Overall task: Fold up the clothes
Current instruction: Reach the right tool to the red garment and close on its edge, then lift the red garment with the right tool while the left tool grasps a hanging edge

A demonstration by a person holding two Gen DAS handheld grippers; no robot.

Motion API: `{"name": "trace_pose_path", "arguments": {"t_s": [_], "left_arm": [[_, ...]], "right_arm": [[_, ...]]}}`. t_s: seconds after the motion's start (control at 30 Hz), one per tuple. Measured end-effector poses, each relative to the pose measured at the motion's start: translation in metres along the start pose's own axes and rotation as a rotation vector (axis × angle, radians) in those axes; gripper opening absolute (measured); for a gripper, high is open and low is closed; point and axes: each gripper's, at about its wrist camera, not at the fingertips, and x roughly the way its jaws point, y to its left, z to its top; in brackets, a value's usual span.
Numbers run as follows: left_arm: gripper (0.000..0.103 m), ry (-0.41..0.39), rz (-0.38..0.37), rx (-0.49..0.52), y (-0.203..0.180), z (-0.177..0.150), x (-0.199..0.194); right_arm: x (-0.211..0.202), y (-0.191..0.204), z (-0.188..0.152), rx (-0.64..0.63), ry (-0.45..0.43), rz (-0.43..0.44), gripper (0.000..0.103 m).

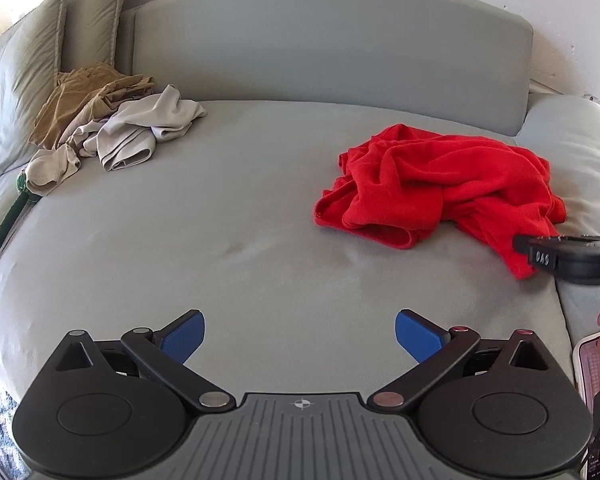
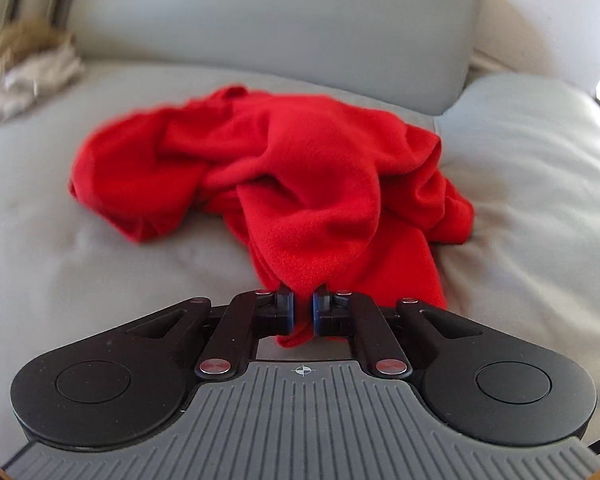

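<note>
A crumpled red garment lies on the right side of the grey sofa seat. It fills the middle of the right wrist view. My right gripper is shut on the near edge of the red garment, with cloth pinched between its blue pads. It shows from the side in the left wrist view at the garment's right edge. My left gripper is open and empty, above the bare seat near its front, well left of the red garment.
A heap of tan and beige clothes lies at the back left by a pillow. The sofa backrest runs along the back. A grey cushion sits at the right. A green strap hangs at the left edge.
</note>
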Motion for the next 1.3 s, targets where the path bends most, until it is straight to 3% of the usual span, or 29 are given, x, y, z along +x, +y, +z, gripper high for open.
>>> {"name": "trace_pose_path", "arguments": {"t_s": [0.1, 0.3, 0.43, 0.57, 0.63, 0.8, 0.93, 1.0, 1.03, 1.07, 1.13, 1.2, 1.3], "left_arm": [[0.102, -0.017, 0.006, -0.028, 0.011, -0.001, -0.012], [0.102, -0.079, 0.004, -0.085, 0.041, -0.006, -0.049], [0.102, -0.133, 0.013, -0.131, 0.068, -0.008, -0.078], [0.102, -0.198, 0.010, -0.197, 0.096, -0.009, -0.105], [0.102, -0.217, 0.022, -0.231, 0.106, -0.008, -0.112], [0.102, -0.212, 0.046, -0.255, 0.118, -0.008, -0.114], [0.102, -0.195, 0.047, -0.249, 0.117, -0.009, -0.111], [0.102, -0.191, 0.044, -0.245, 0.116, -0.012, -0.111], [0.102, -0.186, 0.046, -0.240, 0.115, -0.014, -0.110], [0.102, -0.177, 0.047, -0.232, 0.114, -0.015, -0.108], [0.102, -0.150, 0.049, -0.212, 0.111, -0.020, -0.101], [0.102, -0.116, 0.045, -0.199, 0.108, -0.025, -0.092], [0.102, -0.065, 0.017, -0.175, 0.100, -0.033, -0.078]], "right_arm": [[-0.042, -0.001, 0.029, 0.076, -0.058, 0.122, 0.007], [-0.144, 0.011, 0.095, 0.229, -0.159, 0.453, 0.007], [-0.219, 0.016, 0.120, 0.295, -0.264, 0.659, 0.007], [-0.270, 0.016, 0.122, 0.358, -0.354, 0.752, 0.007], [-0.273, 0.016, 0.119, 0.378, -0.339, 0.701, 0.007], [-0.223, 0.008, 0.102, 0.462, -0.118, 0.575, 0.007], [-0.199, 0.018, 0.102, 0.421, -0.143, 0.474, 0.008], [-0.193, 0.022, 0.111, 0.396, -0.162, 0.394, 0.017], [-0.191, 0.022, 0.114, 0.388, -0.160, 0.345, 0.037], [-0.188, 0.021, 0.116, 0.385, -0.152, 0.288, 0.070], [-0.187, 0.017, 0.113, 0.381, -0.155, 0.174, 0.090], [-0.185, 0.010, 0.104, 0.330, -0.156, 0.128, 0.090], [-0.175, 0.003, 0.082, 0.286, -0.090, 0.177, 0.089]]}}
